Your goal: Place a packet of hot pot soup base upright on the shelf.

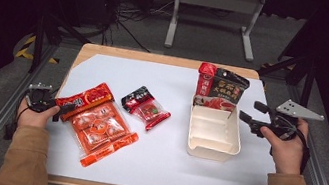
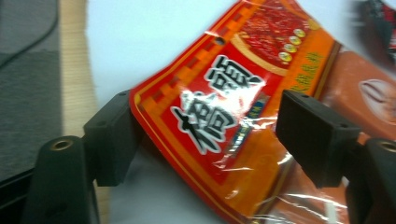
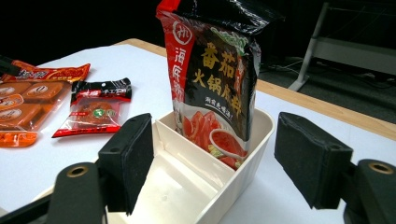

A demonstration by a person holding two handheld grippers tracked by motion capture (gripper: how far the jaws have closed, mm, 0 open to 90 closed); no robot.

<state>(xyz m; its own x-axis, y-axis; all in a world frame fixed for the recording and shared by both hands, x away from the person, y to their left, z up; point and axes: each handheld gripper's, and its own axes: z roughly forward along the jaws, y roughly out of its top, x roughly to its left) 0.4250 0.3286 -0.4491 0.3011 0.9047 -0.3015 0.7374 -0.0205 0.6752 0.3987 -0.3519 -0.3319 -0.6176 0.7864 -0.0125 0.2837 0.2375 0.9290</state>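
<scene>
Where it lies: while we straddle it, the glossy red-orange plastic sauce packet [image 2: 224, 121] rests on the white bench [image 1: 161, 158], overlapping the clear orange snack bag [image 1: 100, 130].
Left gripper [image 2: 205, 140]: jaws spread, packet between, not yet pinched.
Handling: we judge it light, floppy, slippery.
Hold: we'd pinch the flat sealed end.
Right gripper [image 3: 212, 163]: jaws spread, empty, facing the cream divided tray [image 3: 187, 186].

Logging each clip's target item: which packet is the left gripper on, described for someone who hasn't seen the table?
On the white table sheet, look at its left edge, where the left gripper reaches in. Between its jaws lies the long red-and-orange packet with big white characters, on top of a wider orange multipack of wrapped pieces. It is the narrow one.
</scene>
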